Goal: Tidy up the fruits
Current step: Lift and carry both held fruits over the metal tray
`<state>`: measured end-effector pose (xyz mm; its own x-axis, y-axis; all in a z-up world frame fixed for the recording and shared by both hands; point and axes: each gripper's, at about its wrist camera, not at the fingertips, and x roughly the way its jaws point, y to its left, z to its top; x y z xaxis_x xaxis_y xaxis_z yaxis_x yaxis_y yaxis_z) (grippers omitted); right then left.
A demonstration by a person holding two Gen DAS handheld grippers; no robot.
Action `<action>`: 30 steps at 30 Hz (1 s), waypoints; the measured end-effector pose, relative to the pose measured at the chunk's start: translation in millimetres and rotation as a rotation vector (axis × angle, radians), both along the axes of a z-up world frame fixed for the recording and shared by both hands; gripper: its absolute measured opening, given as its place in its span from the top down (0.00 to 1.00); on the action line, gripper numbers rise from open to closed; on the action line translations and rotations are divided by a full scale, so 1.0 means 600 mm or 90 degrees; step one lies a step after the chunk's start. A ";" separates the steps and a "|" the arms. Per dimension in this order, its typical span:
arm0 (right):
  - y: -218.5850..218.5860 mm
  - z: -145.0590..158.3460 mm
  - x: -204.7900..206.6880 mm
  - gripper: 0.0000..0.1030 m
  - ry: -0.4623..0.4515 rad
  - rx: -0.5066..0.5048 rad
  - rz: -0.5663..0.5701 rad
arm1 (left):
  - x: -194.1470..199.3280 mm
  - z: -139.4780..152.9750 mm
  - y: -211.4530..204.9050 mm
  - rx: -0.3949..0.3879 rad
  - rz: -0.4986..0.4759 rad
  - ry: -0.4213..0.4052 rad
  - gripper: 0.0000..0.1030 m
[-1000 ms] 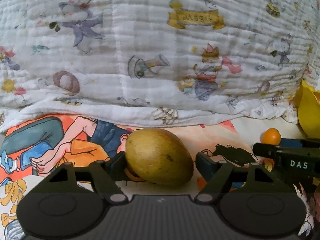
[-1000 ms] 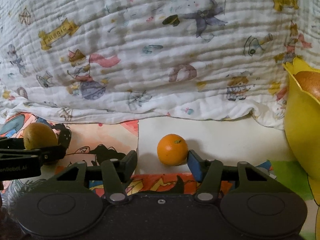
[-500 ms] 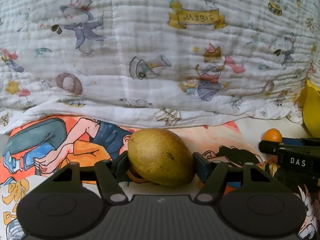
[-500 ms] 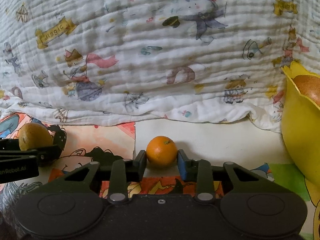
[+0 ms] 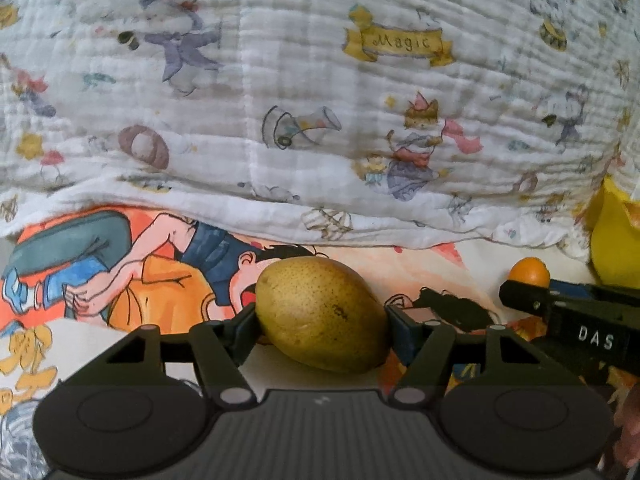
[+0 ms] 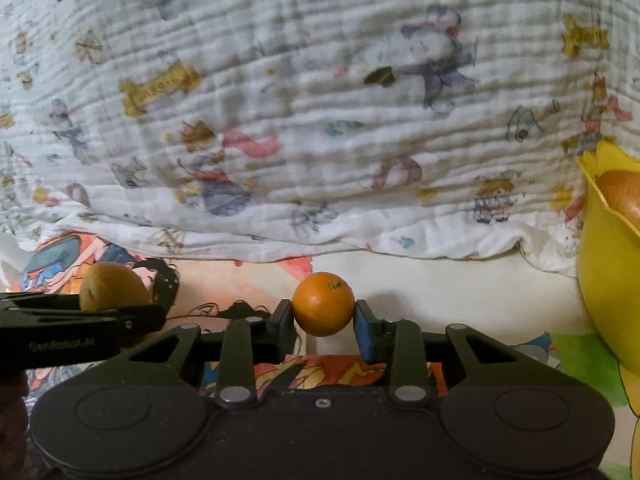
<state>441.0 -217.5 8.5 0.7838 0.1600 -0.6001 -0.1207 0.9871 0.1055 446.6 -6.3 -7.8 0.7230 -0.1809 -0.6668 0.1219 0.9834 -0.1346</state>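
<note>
- The left tool (image 5: 322,322) has closed on the speckled yellow-green oval pear (image 5: 320,314), which sits well left of the yellow plastic bowl (image 6: 604,280).
- The right tool (image 6: 322,320) pinches the small round orange (image 6: 323,303), nearer that bowl.
- Judgement: lift both fruits straight up off the cartoon-printed mat (image 5: 120,276), keeping the squeeze steady.
- Carry the orange over the bowl's rim first, clear of the brownish fruit (image 6: 622,194) already inside.

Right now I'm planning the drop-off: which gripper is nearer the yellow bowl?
Right. The right gripper, shut on the orange, sits just left of the yellow bowl; the left gripper, clamping the pear, lies farther left.
</note>
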 end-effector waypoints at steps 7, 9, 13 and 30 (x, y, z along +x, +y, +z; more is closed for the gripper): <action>-0.001 0.025 -0.025 0.67 -0.015 0.018 0.030 | -0.027 0.033 -0.002 -0.009 -0.002 -0.015 0.32; -0.003 0.034 -0.035 0.67 -0.016 0.024 0.036 | -0.040 0.045 -0.002 -0.014 -0.004 -0.023 0.32; -0.008 0.052 -0.063 0.67 -0.017 0.034 0.050 | -0.067 0.064 -0.003 -0.026 -0.010 -0.031 0.32; -0.054 0.096 -0.238 0.67 0.001 -0.005 0.145 | -0.206 0.109 -0.033 -0.045 -0.065 -0.035 0.32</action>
<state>298.3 -249.9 66.3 0.7270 0.3283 -0.6031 -0.3410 0.9350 0.0980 323.2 -26.1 57.4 0.7334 -0.3006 -0.6097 0.2303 0.9538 -0.1931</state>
